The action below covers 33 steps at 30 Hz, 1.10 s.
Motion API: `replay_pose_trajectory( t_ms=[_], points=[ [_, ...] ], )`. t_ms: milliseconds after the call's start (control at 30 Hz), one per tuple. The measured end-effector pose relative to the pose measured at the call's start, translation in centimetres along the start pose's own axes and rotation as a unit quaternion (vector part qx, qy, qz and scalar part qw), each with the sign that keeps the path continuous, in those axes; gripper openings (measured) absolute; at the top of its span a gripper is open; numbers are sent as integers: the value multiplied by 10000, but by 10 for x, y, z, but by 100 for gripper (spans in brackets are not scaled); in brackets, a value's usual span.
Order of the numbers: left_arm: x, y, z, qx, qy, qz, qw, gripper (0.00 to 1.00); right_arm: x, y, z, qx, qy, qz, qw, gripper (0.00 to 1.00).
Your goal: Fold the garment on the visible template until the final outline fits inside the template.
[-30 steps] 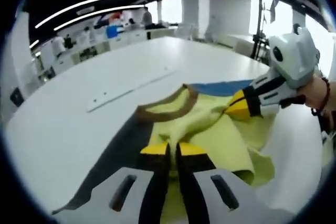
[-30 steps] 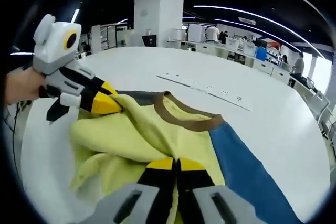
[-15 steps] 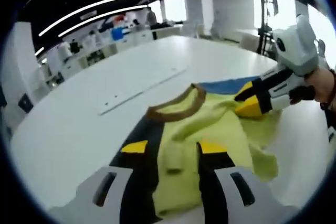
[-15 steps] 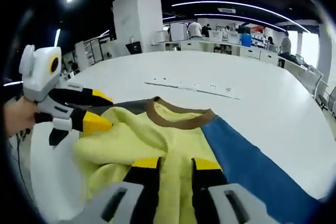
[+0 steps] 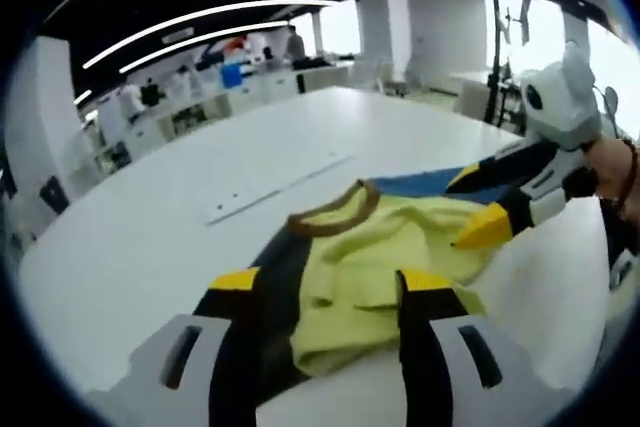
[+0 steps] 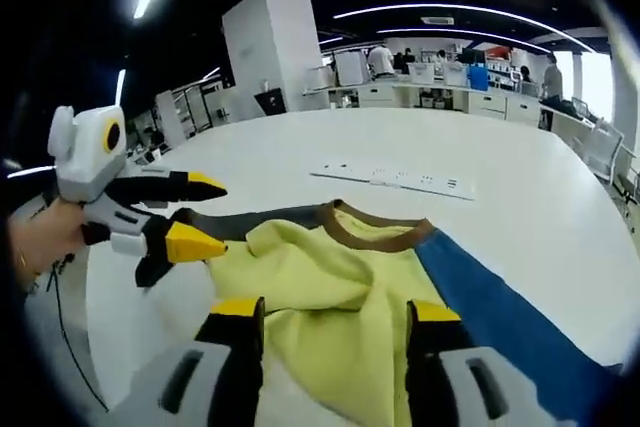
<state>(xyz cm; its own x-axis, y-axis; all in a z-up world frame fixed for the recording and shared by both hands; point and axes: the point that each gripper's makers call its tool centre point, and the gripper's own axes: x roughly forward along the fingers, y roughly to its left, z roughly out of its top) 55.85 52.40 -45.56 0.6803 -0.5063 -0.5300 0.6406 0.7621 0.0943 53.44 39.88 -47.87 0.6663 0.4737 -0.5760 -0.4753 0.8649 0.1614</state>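
A yellow garment [image 5: 385, 247] with a brown collar [image 5: 335, 215] lies bunched on a flat template that is dark grey [image 5: 268, 272] on one side and blue [image 5: 425, 185] on the other. My left gripper [image 5: 330, 282] is open just short of the cloth's near edge, holding nothing. My right gripper [image 5: 475, 205] enters from the right, open beside the garment. In the right gripper view the garment [image 6: 330, 277] and its collar [image 6: 375, 232] lie ahead of the open right gripper [image 6: 333, 309], with blue template [image 6: 500, 317] to the right. The left gripper [image 6: 205, 215] hangs open at the left.
The template rests on a wide white table [image 5: 160, 217]. A long pale strip [image 6: 395, 177] lies on the table beyond the collar. A hand [image 6: 40, 237] holds the left gripper. Desks, a white pillar [image 6: 265, 57] and people stand far behind.
Both grippers have opened, let go of the yellow cloth and drawn back a little. The garment has dropped and now lies loose and bunched on the template.
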Motion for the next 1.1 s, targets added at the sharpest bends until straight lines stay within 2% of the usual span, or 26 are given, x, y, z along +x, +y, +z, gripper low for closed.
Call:
replay_pose_trajectory(
  t_ms=[33, 67, 100, 233, 400, 600, 700, 800, 867, 967, 1100],
  points=[
    [-2, 0, -1, -65, -40, -6, 10000, 52, -2, 3, -1, -21, 13, 20, 10000, 58],
    [-7, -6, -2, -366, -85, -55, 9993, 54, -5, 6, -2, -20, 30, 43, 10000, 59],
    [-9, -6, -4, -463, -90, -69, 9989, 54, -9, 12, -4, -8, 52, 83, 10000, 60],
    [-19, -5, -17, -521, -45, 28, 9986, 54, -15, 22, -9, -57, 60, 147, 9999, 61],
    [-27, -9, -33, -909, 5, 158, 9957, 45, -18, 26, -12, -140, -43, 107, 9998, 53],
    [-29, -13, -47, -1370, -48, 193, 9904, 40, -19, 35, -21, -13, -27, 149, 9999, 52],
    [-25, -26, -53, -1633, -13, -41, 9866, 37, -18, 38, -28, -48, -39, 115, 9999, 48],
    [-22, -32, -59, -1681, 6, -97, 9857, 35, -18, 46, -36, -48, 22, 146, 9999, 45],
    [-19, -37, -60, -1883, 9, -160, 9820, 33, -17, 49, -41, -26, 42, 163, 9999, 43],
    [-14, -42, -61, -2338, -84, -262, 9719, 30, -14, 51, -45, 60, 47, 184, 9998, 39],
    [-10, -48, -61, -2635, -125, -310, 9641, 27, -10, 58, -52, 194, 37, 228, 9995, 33]
  ],
)
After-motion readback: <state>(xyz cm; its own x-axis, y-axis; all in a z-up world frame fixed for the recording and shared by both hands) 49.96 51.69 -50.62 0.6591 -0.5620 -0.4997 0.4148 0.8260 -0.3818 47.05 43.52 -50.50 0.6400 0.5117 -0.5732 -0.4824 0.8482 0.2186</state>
